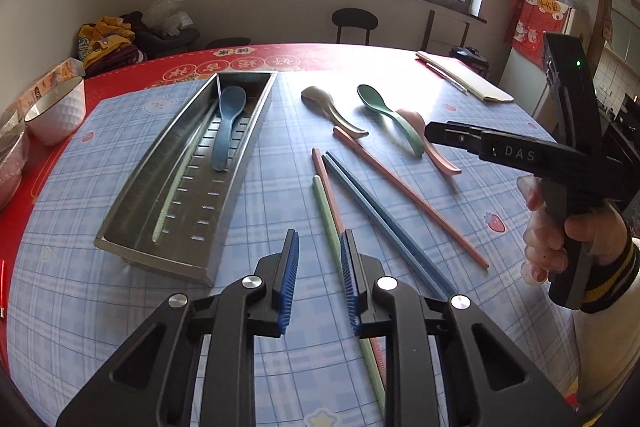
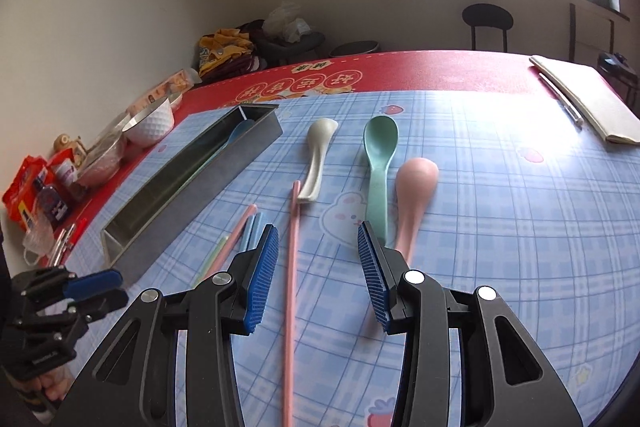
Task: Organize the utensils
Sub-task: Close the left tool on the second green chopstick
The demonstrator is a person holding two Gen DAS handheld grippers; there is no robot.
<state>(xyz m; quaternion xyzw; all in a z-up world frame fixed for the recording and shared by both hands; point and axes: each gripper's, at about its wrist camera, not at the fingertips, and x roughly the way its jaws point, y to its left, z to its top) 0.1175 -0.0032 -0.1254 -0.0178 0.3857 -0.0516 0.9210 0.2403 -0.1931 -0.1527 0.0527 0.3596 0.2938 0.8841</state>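
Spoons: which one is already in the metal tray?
The blue spoon, lying in the metal tray bowl toward the far end. The beige, green and pink spoons lie on the tablecloth.

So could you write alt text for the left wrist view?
An open gripper hovers over chopsticks on a checked tablecloth. To its left, a metal tray holds a blue spoon; three spoons lie beyond.

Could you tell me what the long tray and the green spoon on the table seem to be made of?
The long rectangular grey tray looks like brushed stainless steel: dull metallic sheen, reflective walls, punched slots in its floor. The teal-green spoon looks like matte plastic, possibly a fibre composite: flat, even colour with no glint.
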